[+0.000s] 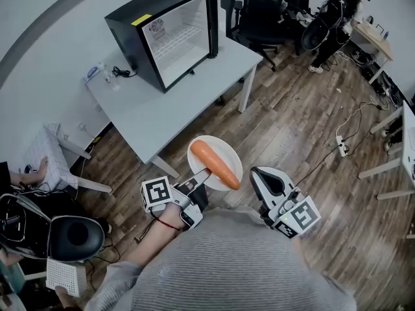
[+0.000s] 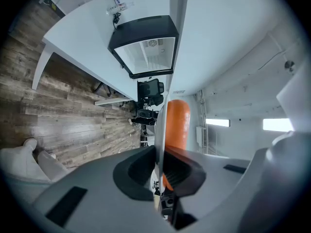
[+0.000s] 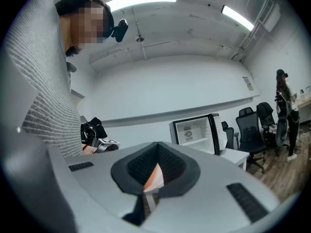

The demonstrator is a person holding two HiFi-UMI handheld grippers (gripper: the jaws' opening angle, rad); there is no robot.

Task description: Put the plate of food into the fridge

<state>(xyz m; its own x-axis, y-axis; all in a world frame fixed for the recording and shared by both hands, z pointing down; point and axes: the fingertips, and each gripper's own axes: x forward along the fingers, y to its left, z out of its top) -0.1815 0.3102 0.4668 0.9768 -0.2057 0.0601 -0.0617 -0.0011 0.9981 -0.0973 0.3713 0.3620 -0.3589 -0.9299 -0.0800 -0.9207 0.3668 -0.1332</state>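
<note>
Plate [image 1: 224, 149] with a long orange piece of food [image 1: 217, 166] lying across it is held in the air close in front of the person, over the wood floor [image 1: 305, 128] and just off the near corner of the table [image 1: 194, 102]; it is not yet in the fridge [image 1: 170, 34].

At the far left a dark round seat [image 1: 76, 237] stands on the floor. The white table comes next, and the black fridge sits on its far part. The fridge door [image 1: 213, 21] is swung open at the right side, and a white shelf shows inside.

Below the table's corner, the left gripper [image 1: 200, 175] grips the plate by its near rim. In the left gripper view the plate runs edge-on between the two jaws, which press on it from both sides, and the food lies on the right face.

The right gripper [image 1: 257, 172] hangs just to the right of the plate, apart from it, with its jaws brought together on nothing.

Farther right, at the top, black office chairs [image 1: 262, 11] stand behind the table, and a person [image 1: 337, 18] stands by a desk [image 1: 373, 37].
</note>
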